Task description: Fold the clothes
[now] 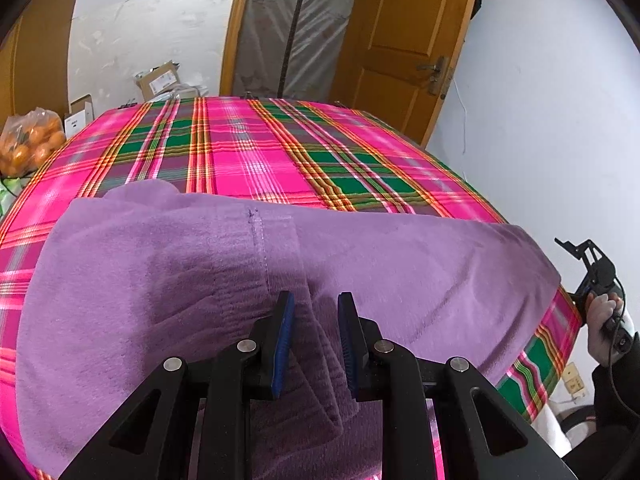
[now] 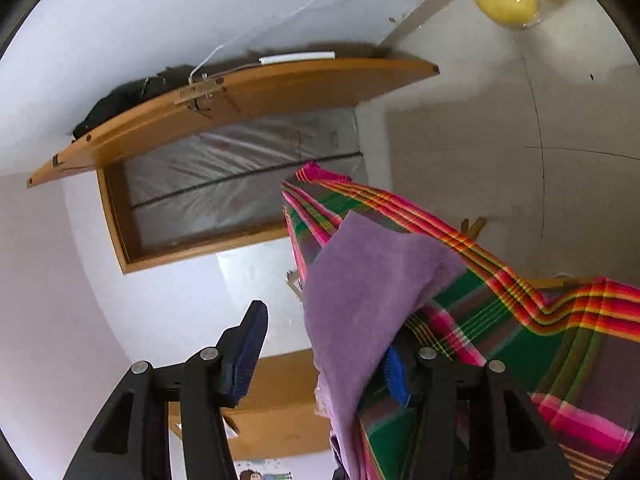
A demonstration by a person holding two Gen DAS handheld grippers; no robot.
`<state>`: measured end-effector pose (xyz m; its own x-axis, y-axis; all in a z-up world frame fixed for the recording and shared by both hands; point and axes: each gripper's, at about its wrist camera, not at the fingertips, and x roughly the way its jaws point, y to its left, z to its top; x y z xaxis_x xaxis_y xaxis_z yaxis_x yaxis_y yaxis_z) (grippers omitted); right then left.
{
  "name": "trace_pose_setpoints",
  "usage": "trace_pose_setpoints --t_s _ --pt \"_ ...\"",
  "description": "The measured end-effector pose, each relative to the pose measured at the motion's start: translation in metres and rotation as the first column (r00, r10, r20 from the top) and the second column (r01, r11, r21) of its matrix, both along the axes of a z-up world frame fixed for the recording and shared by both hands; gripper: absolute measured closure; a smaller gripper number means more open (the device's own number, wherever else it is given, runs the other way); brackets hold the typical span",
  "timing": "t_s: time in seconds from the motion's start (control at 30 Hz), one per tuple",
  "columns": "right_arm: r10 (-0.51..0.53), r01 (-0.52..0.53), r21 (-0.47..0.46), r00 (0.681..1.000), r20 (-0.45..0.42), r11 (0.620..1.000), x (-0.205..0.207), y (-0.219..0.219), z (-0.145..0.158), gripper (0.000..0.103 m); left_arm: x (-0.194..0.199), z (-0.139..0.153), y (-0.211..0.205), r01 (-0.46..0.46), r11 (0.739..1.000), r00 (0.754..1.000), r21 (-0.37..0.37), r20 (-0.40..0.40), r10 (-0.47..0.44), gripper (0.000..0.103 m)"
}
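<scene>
A pink and green plaid cloth (image 1: 248, 148) is covering the table, and the purple garment (image 1: 200, 264) is lying across its near half, reaching to the right edge. My left gripper (image 1: 314, 316) is hovering over the garment's near middle, jaws parted, gripping nothing. My right gripper (image 2: 324, 356) is sitting at the table's right edge, tilted sideways, jaws spread wide, with a hanging purple corner and plaid cloth lying between them, unclamped. A bag of oranges (image 1: 30, 146) is resting far left.
</scene>
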<state>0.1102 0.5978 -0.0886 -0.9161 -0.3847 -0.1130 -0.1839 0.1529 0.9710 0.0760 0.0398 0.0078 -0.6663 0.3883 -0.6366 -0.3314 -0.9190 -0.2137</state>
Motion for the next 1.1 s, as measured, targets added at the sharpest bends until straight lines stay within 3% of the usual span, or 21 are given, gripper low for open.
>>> trace_pose_setpoints --t_s 0.17,0.3,0.5,0.67,0.8,0.93,1.1 --pt "0.012 -0.014 0.050 0.999 0.041 0.999 -0.018 -0.006 0.003 0.059 -0.001 0.000 -0.002 0.003 1.000 1.000 0.010 0.001 -0.003 0.080" --pt "0.050 -0.062 0.128 0.994 0.095 0.990 -0.013 -0.008 0.004 0.071 -0.001 -0.001 -0.002 0.001 1.000 1.000 0.019 -0.001 -0.001 0.080" --pt "0.022 -0.033 0.238 0.999 0.047 0.971 -0.010 -0.002 0.025 0.088 0.000 -0.002 -0.003 0.001 1.000 1.000 0.027 -0.005 -0.001 0.080" --pt "0.027 -0.027 0.334 1.000 0.006 0.942 -0.009 -0.002 0.051 0.090 0.000 -0.002 -0.003 0.002 0.999 1.000 0.036 -0.004 -0.001 0.080" --pt "0.060 -0.041 0.465 0.998 -0.026 0.885 -0.011 -0.015 0.083 0.090 0.000 -0.002 -0.004 0.004 0.999 1.000 0.039 -0.003 -0.004 0.080" --pt "0.123 -0.071 0.615 0.992 -0.042 0.785 -0.017 -0.041 0.118 0.090 0.000 -0.002 -0.005 0.005 0.999 1.000 0.044 -0.002 -0.005 0.080" --pt "0.227 -0.130 0.712 0.973 -0.041 0.689 -0.027 -0.085 0.143 0.090 0.000 -0.002 -0.006 0.006 0.999 1.000 0.043 -0.002 -0.006 0.080"
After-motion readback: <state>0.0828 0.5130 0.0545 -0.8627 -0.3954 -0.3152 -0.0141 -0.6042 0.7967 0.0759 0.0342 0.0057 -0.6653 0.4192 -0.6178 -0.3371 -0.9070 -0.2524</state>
